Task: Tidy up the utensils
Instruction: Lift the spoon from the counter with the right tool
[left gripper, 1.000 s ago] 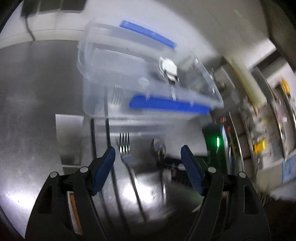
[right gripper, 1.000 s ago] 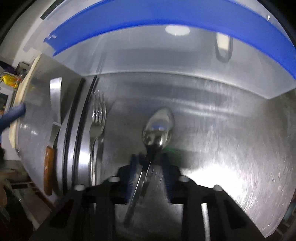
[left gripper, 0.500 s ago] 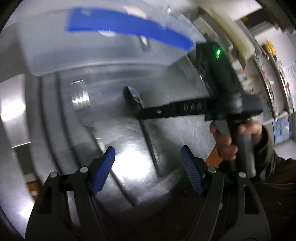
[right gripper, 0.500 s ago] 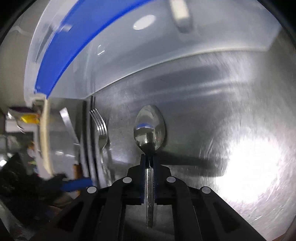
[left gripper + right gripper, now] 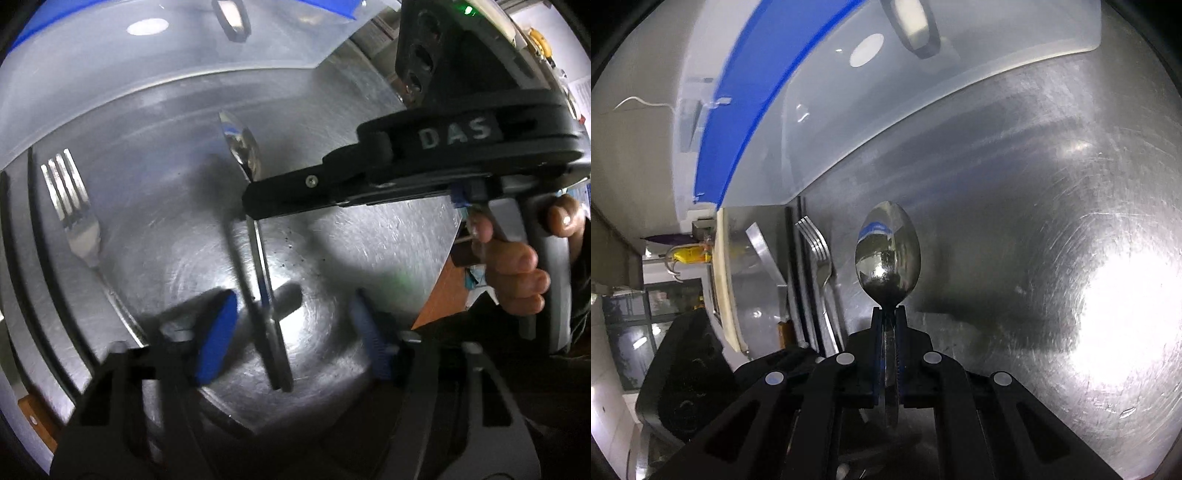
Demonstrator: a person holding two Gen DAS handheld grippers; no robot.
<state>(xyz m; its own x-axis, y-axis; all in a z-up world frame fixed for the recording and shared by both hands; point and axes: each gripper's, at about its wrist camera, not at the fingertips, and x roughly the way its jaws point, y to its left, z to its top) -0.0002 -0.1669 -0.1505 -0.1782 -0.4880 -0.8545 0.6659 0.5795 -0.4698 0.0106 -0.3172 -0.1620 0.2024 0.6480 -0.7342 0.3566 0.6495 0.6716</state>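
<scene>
The right gripper (image 5: 888, 317) has its jaws clamped on the neck of the spoon (image 5: 887, 254), bowl pointing to 12 o'clock above the steel bench (image 5: 1052, 206). The left gripper (image 5: 295, 325) is closing, its blue pads (image 5: 216, 336) either side of the spoon's handle, not yet pressing. The fork (image 5: 75, 206) lies at 9 o'clock; the clear plastic box (image 5: 849, 103) is at 12.

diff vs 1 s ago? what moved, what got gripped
The right gripper closed on the spoon at its neck and now holds it. The left gripper came down and in over the spoon's handle; its jaws are closing with the handle between them, not yet pinching. Unchanged: the fork lies on the steel counter, the clear bin behind it.
</scene>
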